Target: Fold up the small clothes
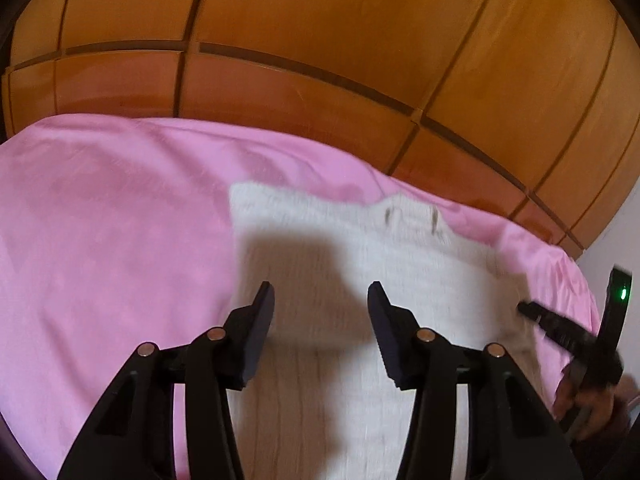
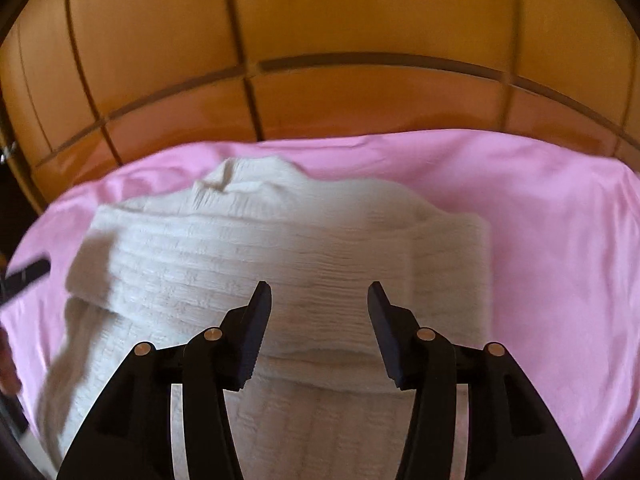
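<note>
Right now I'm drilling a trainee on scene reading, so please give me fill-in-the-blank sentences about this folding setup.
The cream knit garment lies on a ____ sheet.
The jaws of both grippers stand ____.
Behind the bed stands a ____ panelled wardrobe.
The left gripper hovers over the ____.

Missing words: pink; open; wooden; garment

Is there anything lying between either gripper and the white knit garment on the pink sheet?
Nothing visible. The left gripper and the right gripper both have open jaws directly over the white knit garment, which lies partly folded on the pink sheet. No other object sits on it.
</note>
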Demonstrator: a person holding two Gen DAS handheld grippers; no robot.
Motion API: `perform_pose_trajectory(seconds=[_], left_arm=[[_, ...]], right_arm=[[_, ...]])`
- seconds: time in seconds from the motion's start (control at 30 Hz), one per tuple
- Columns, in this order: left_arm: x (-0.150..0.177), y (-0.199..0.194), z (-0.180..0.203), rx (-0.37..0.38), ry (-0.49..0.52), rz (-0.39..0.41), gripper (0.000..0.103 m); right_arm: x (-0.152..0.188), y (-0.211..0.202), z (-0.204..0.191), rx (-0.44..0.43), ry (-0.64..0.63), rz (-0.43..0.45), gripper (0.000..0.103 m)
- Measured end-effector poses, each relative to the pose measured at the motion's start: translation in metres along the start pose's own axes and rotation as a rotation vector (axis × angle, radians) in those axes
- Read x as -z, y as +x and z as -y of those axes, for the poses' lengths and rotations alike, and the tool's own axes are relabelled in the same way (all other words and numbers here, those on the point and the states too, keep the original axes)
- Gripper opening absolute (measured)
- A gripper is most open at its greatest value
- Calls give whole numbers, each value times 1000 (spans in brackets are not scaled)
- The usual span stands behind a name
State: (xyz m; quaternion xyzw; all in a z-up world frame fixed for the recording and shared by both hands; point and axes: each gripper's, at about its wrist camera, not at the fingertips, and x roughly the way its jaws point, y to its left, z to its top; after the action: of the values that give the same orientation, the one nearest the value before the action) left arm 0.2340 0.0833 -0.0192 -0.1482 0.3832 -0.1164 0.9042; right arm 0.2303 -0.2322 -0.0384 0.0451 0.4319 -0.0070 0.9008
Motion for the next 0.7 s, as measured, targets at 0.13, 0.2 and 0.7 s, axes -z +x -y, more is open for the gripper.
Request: perform_pose_trajectory(seconds=[0.13,0.2,0.7], left_arm=[[-21,36,5,-21,11,-24,45],[-23,58,2,-61,16,-53,45],[11,45,12,-226,73,-31,54]], right_arm=[[2,35,3,64,-1,-63,49],[11,45,9,62,17,-64,50],[29,48,8,74,-14,33,54]])
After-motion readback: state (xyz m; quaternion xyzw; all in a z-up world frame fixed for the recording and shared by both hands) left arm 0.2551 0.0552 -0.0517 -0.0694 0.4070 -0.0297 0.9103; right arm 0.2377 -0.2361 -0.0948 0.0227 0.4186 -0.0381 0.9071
